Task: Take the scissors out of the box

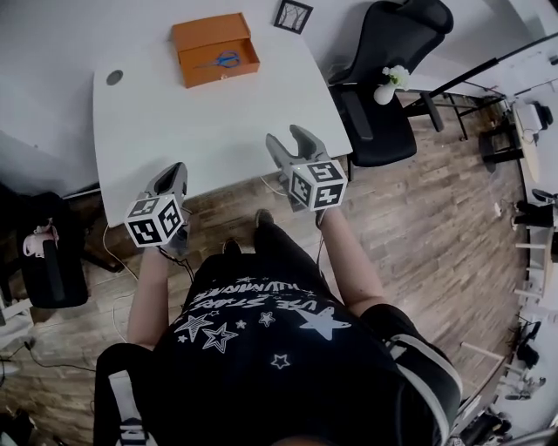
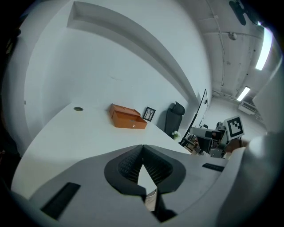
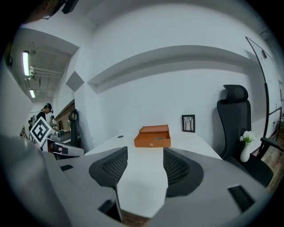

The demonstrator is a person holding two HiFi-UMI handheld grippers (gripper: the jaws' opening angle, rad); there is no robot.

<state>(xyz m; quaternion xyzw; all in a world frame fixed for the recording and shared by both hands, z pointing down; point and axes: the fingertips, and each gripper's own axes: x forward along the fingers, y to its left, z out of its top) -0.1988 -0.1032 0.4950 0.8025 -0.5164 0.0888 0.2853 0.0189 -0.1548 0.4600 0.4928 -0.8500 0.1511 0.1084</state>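
Table (image 1: 200, 131) lies ahead of the person, far edge against the wall. Box (image 1: 215, 50) sits on the table's far side, near the wall, roughly centre. Scissors (image 1: 225, 60) lie inside the box. Cable hole (image 1: 114, 77) in the tabletop, left of the box. Picture frame (image 1: 293, 16) right of the box, at the wall. Chair (image 1: 384, 87) stands on the floor off the table's right side, with a vase (image 1: 388, 87) at it. Left gripper (image 1: 179, 168) at the table's near edge, left gripper side. Right gripper (image 1: 290, 138) over the near right part of the tabletop. Both are well apart from the box.
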